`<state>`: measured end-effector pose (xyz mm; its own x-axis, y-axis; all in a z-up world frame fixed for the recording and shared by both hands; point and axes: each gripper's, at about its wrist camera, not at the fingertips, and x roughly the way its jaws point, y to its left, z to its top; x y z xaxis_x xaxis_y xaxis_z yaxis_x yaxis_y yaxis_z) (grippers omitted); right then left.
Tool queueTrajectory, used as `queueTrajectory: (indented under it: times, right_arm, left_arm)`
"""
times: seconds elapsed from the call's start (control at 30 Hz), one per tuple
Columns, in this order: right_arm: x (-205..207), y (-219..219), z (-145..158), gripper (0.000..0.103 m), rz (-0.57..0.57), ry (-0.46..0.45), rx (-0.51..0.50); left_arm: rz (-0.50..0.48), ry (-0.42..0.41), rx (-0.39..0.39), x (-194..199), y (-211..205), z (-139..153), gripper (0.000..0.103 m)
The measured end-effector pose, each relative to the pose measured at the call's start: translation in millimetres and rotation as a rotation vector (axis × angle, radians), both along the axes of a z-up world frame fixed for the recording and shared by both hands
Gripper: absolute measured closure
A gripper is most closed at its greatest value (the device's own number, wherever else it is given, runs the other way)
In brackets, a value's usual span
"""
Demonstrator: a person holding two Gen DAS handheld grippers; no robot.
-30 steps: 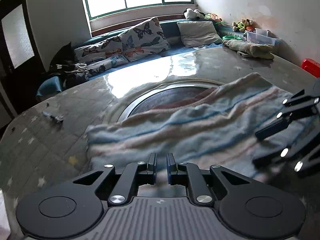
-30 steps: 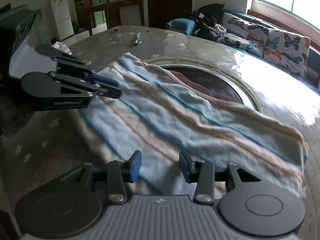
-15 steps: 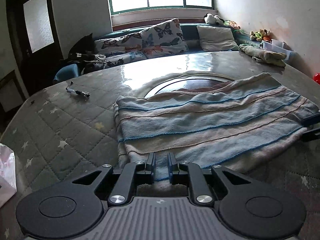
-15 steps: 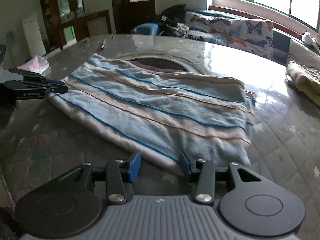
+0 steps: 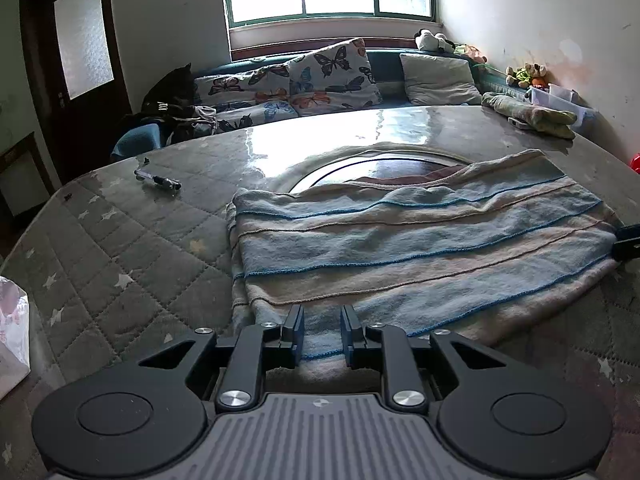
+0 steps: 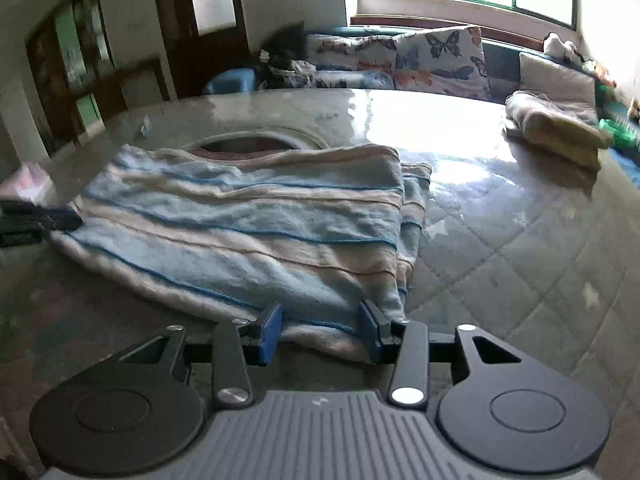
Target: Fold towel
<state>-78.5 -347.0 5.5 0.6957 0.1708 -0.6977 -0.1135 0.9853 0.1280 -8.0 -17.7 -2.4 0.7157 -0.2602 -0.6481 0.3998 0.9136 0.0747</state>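
The towel (image 5: 400, 248), pale blue with beige and blue stripes, lies flat on the quilted table, doubled over, and a lower layer sticks out at its right end (image 6: 416, 200). My left gripper (image 5: 322, 332) sits low at the towel's near left edge. Its jaws are a little apart, with cloth showing in the gap. My right gripper (image 6: 320, 328) is open and straddles the near edge by the right corner. In the left wrist view the right gripper's tips (image 5: 628, 240) touch the towel's right end. In the right wrist view the left gripper (image 6: 44, 220) rests at the left end.
The table (image 5: 120, 264) has a round glass inset (image 5: 384, 168) partly under the towel. On it lie a pen (image 5: 158, 180), a pink-white bag (image 5: 12, 336) at the left edge and another folded towel (image 6: 556, 128) far right. A cushioned bench (image 5: 332, 76) runs behind.
Both grippers have come down and drawn apart to the towel's ends, and the towel has settled flat. The left jaws have parted slightly. The right jaws keep the same gap.
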Motion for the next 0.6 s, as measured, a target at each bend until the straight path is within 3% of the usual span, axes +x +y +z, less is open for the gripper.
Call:
queueTrajectory:
  times: [0.27, 0.5, 0.6]
  right_arm:
    - [15, -1, 19, 0.06, -0.006, -0.057, 0.01]
    - [43, -6, 2, 0.062, -0.028, -0.001, 0.034]
    - [44, -7, 9, 0.062, -0.029, -0.015, 0.03]
  left_arm:
    - [-0.014, 0.007, -0.005, 0, -3, -1, 0.067]
    - [-0.015, 0.018, -0.019, 2, 0, 1, 0.066]
    - [-0.02, 0.033, -0.029, 4, 1, 4, 0.066]
